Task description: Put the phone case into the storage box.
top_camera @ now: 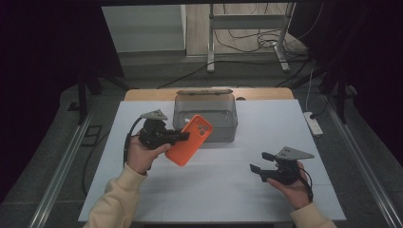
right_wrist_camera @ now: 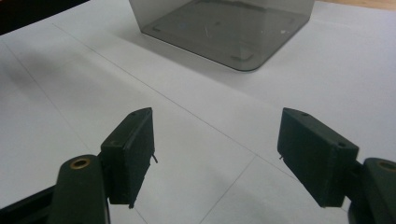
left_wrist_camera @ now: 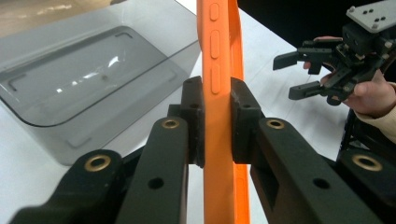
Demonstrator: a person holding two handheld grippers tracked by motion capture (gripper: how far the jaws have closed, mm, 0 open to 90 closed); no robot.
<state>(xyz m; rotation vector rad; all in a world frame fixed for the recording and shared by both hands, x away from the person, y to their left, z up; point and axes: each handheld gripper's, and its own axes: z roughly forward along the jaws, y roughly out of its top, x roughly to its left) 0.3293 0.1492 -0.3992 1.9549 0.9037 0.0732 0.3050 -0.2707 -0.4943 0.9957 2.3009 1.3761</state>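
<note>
The left hand-held gripper (top_camera: 183, 137) clamps an orange rubbery phone case (top_camera: 189, 140), held tilted just before the smoky translucent plastic box (top_camera: 205, 116). The right hand-held gripper (top_camera: 259, 162) hovers with jaws apart over the white tabletop (top_camera: 223, 190).

High view looks down on the table (top_camera: 223, 190); both gripper views sit low, sharing the grey bin (right_wrist_camera: 224, 28), seemingly.

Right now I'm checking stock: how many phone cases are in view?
1. The orange case is clamped in the left gripper, held in front of the grey bin. The bin looks empty.
</note>
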